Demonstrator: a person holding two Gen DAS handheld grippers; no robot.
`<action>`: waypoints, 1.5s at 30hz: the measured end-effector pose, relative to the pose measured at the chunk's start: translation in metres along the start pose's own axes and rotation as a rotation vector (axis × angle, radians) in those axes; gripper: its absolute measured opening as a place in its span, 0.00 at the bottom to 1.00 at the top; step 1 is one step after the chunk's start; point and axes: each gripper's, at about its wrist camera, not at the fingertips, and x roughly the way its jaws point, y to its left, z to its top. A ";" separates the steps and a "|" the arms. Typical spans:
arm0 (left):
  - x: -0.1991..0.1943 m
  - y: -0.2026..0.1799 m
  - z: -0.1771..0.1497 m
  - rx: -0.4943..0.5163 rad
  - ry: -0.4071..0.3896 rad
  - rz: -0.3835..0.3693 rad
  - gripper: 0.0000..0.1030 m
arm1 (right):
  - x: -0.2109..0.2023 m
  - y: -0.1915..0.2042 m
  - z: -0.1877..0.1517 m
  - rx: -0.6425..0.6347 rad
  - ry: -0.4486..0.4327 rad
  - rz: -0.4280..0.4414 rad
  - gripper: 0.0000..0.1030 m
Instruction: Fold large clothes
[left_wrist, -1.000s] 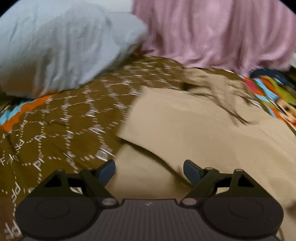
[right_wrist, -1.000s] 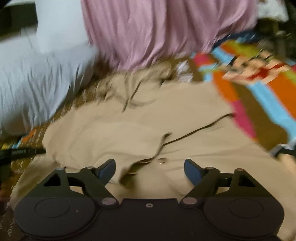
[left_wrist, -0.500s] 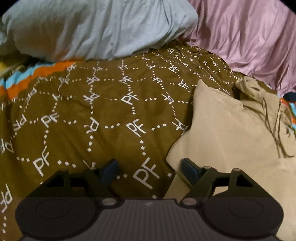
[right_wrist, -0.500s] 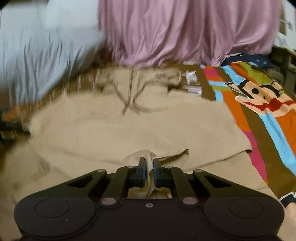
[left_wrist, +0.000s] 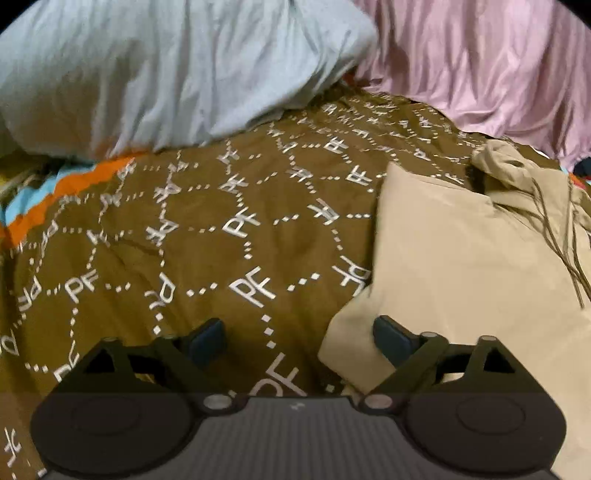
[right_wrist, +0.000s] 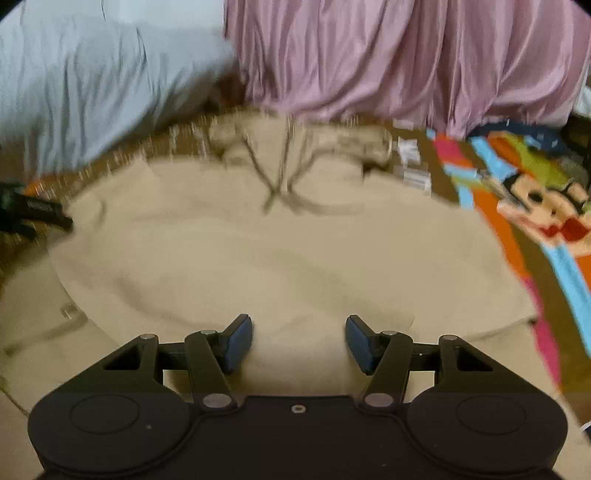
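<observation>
Right wrist view has the tan hoodie (right_wrist: 280, 258) spread across the bed, hood and drawstrings (right_wrist: 284, 184) at the far end near the pink curtain (right_wrist: 406, 62), and what looks like a folded-over layer running across the middle. The right claw (right_wrist: 298, 341) sits over the near edge of that layer with its jaws partly apart. They've just been opening, and no fabric is pinched between them now, so it's holding nothing.

Left wrist view shows the left claw (left_wrist: 299, 338) spread wide, also just opened further. It's mostly over the brown patterned bedspread (left_wrist: 221, 240), with the hoodie's left corner (left_wrist: 347, 343) poking in beside the right pad.

What could go wrong, as I see it:

- That fold looks loosely laid. With nothing holding it down, thick fleece could spring back or slump once it's let go.
- If the left claw closes where it is, it could miss the garment or scoop up bedspread along with it, and pulling that would drag the whole hoodie crooked.
- The drawstrings are lying loose on top. A later fold could trap them in a lump or snag them on a pad.
- The bed is soft and bumpy, with a pale blue pillow (left_wrist: 166, 66) just beyond, so creases won't press flat.

The right view is pretty blurry, so I can't say exactly where the edges are.
</observation>
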 end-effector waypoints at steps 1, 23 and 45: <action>0.000 0.003 0.002 -0.014 0.012 -0.010 0.90 | 0.006 0.000 -0.005 0.000 0.011 0.002 0.57; -0.045 -0.014 -0.023 -0.055 -0.030 -0.176 0.98 | 0.191 -0.126 0.203 0.225 -0.080 -0.148 0.67; -0.069 -0.025 -0.020 -0.062 -0.091 -0.291 0.97 | 0.063 -0.057 0.153 -0.217 -0.546 -0.141 0.02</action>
